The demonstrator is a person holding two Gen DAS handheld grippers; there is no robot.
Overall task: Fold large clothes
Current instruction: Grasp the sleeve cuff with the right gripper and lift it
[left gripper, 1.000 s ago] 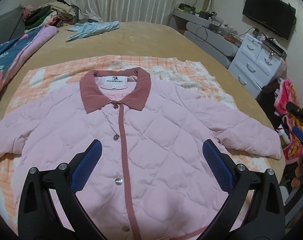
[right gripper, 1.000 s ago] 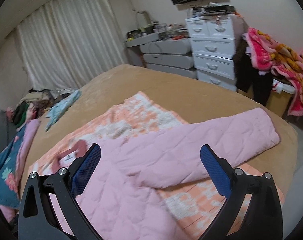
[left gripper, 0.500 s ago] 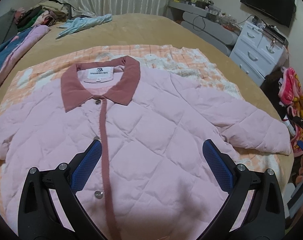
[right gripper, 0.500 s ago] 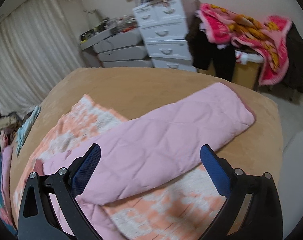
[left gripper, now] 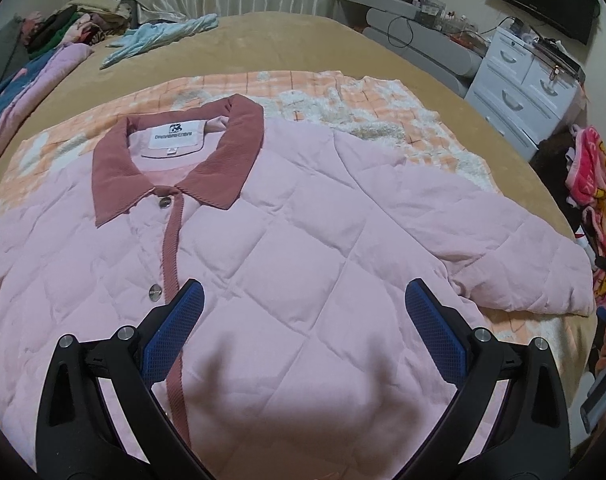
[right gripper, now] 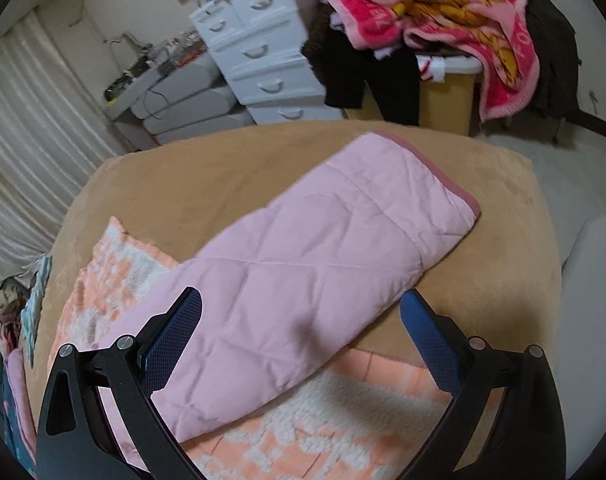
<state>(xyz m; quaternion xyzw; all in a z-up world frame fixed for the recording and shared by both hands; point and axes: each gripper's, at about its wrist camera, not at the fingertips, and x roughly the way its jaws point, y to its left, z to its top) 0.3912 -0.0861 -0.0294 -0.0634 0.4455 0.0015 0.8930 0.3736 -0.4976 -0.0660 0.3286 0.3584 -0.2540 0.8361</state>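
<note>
Padding makes the pink quilted jacket (left gripper: 287,264) with its dusty-rose corduroy collar (left gripper: 175,160) soft, bulky, light, we judge; we'd pinch the sleeve (right gripper: 303,272) cuff. It lies face up on the orange checked fleece blanket (left gripper: 383,96), collar away from us, sleeve across. Left gripper (left gripper: 303,328) and right gripper (right gripper: 299,332) gape, empty

Bed (left gripper: 287,40) with tan cover. Directly on it: orange-white checked blanket (left gripper: 343,92) spread mid-bed, light blue garment (left gripper: 159,38) near far edge, floral quilt (left gripper: 27,80) along left side, clothes pile (left gripper: 75,24) at far left corner. Pink jacket (left gripper: 303,240) lies flat on blanket, buttoned; its sleeve (right gripper: 323,264) runs off blanket onto bare cover near the bed's edge.
</note>
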